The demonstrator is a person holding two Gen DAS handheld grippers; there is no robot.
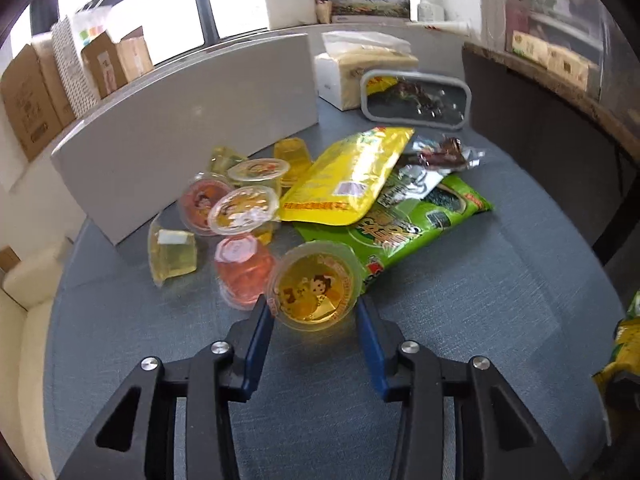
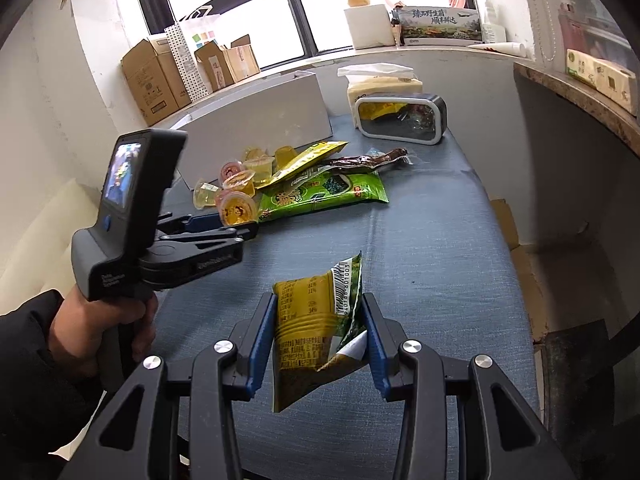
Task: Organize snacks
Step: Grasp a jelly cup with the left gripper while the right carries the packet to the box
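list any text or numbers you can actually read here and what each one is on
"臻品野生菌 顺丰鲜达": long printed box on the windowsill.
"81%", "11%", "34%": yellow packet gripped in the right gripper; its remaining print is too small.
Green seaweed bag, jelly cup lids, cardboard boxes: too blurred to read.

Layout of the snack pile on the table [image 2: 432,240]. A cluster of jelly cups [image 1: 236,204] lies at the left, in front of an upright board [image 1: 192,120]. To their right, a flat pouch [image 1: 348,176] overlaps a larger seaweed packet [image 1: 404,224]; a small wrapped snack [image 1: 444,156] lies behind these. Farther back stands a lidded container [image 1: 416,98], with a tissue pack [image 1: 360,68] behind it. One jelly cup [image 1: 314,290] sits nearest, between the left gripper's [image 1: 316,314] fingers. A snack packet [image 2: 316,328] is held in the right gripper [image 2: 318,316], well apart from the pile.
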